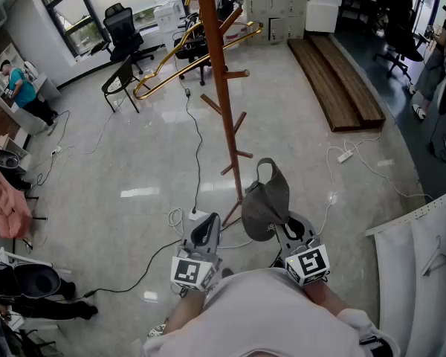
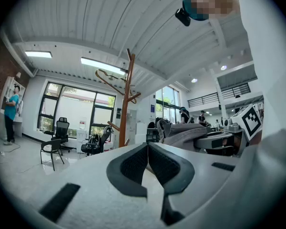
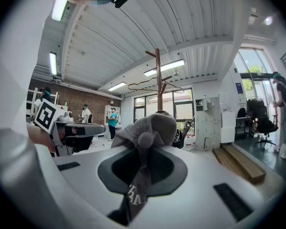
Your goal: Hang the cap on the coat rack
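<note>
A grey cap (image 1: 266, 199) hangs from my right gripper (image 1: 288, 227), which is shut on its fabric; in the right gripper view the cap (image 3: 145, 132) bulges over the pinched jaws. My right gripper (image 3: 142, 168) holds it just right of the wooden coat rack (image 1: 220, 88), near the rack's lower pegs. The rack (image 3: 158, 82) stands straight ahead in that view. My left gripper (image 1: 203, 233) sits beside the right one, shut with nothing between its jaws. The left gripper view shows that gripper (image 2: 148, 163), the rack (image 2: 126, 106) and the cap (image 2: 188, 133) to its right.
Cables (image 1: 195, 140) trail over the glossy floor near the rack's base. A black chair (image 1: 121, 82) and a gold garment rail (image 1: 186, 50) stand behind. Wooden planks (image 1: 334, 80) lie at the right. A person in teal (image 1: 22, 91) stands far left.
</note>
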`<state>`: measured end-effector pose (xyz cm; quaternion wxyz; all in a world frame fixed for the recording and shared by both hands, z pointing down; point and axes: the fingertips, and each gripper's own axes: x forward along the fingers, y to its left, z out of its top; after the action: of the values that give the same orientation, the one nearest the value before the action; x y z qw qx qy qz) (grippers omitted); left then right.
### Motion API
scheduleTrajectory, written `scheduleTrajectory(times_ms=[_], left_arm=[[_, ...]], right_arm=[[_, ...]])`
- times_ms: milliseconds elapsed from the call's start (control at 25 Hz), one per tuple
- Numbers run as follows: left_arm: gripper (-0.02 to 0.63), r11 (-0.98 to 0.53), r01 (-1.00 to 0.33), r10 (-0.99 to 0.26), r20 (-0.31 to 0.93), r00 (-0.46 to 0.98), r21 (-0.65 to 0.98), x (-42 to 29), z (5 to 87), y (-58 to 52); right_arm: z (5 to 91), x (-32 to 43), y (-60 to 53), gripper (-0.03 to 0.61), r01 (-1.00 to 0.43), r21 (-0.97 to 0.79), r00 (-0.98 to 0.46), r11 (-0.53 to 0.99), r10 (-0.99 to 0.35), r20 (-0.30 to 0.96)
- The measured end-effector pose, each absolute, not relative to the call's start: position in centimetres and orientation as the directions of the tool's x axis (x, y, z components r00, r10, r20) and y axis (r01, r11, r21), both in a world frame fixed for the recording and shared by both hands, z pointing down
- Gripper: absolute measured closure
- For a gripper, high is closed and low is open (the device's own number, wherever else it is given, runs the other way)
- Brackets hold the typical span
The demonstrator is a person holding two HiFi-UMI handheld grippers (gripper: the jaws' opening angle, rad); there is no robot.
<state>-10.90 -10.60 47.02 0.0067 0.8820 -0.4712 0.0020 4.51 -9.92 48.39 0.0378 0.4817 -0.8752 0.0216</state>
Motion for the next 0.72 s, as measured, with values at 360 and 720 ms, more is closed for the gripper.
scheduleTrajectory(times_ms=[360,720], left_arm=[[0.603,-0.556,-0.831,-0.831,0.018,0.556,0.012,-10.68,47.50,-10.48],[0.603,-0.550,-0.835,-0.835,0.016,0.550,0.007,-10.71,47.35,-10.25]], right_arm=[[48.53,4.56,-9.87,0.551,-0.842,0.000,-0.538,0.539,-0.839,0.082],[48.72,4.63,-9.86,0.551,-0.841,-0.005,-0.540,0.541,-0.838,0.085]])
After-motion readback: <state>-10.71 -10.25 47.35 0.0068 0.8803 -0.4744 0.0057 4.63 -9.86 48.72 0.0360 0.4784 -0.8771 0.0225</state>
